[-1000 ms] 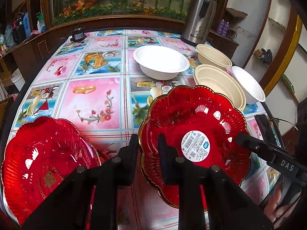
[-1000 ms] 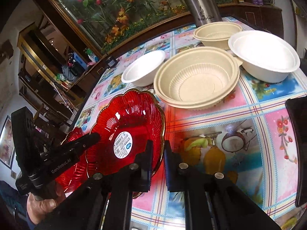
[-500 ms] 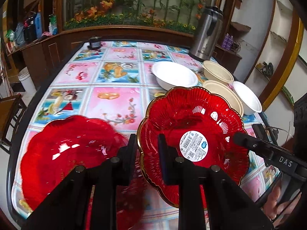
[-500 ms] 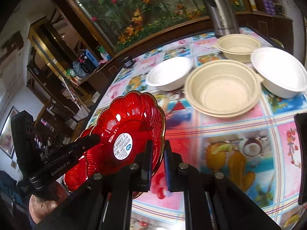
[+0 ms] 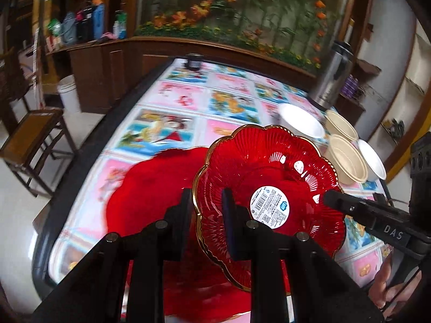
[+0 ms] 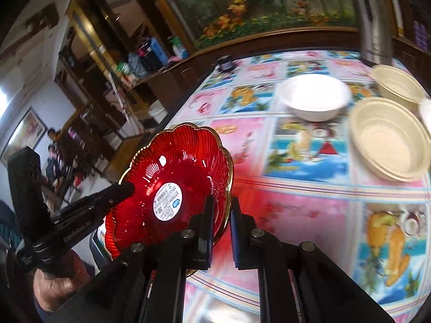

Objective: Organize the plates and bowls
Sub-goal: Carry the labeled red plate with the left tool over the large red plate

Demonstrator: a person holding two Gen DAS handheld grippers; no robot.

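Left wrist view showed the left gripper [image 5: 207, 210] closed on the gold-trimmed rim of a red scalloped plate [image 5: 269, 177], one finger on each side of the edge at the plate's left. That plate was held tilted above the table [image 5: 188, 99], its white barcode label [image 5: 270, 206] facing the camera. A second red plate [image 5: 150, 188], blurred, lay on the patterned tablecloth at lower centre, partly under the held one.

Right wrist view showed the right gripper [image 6: 221, 215] clamped on the same plate's opposite rim, jaws nearly together. In that view a white bowl [image 6: 313, 97] and two beige bowls [image 6: 388, 137] stood at the upper right of the frame.
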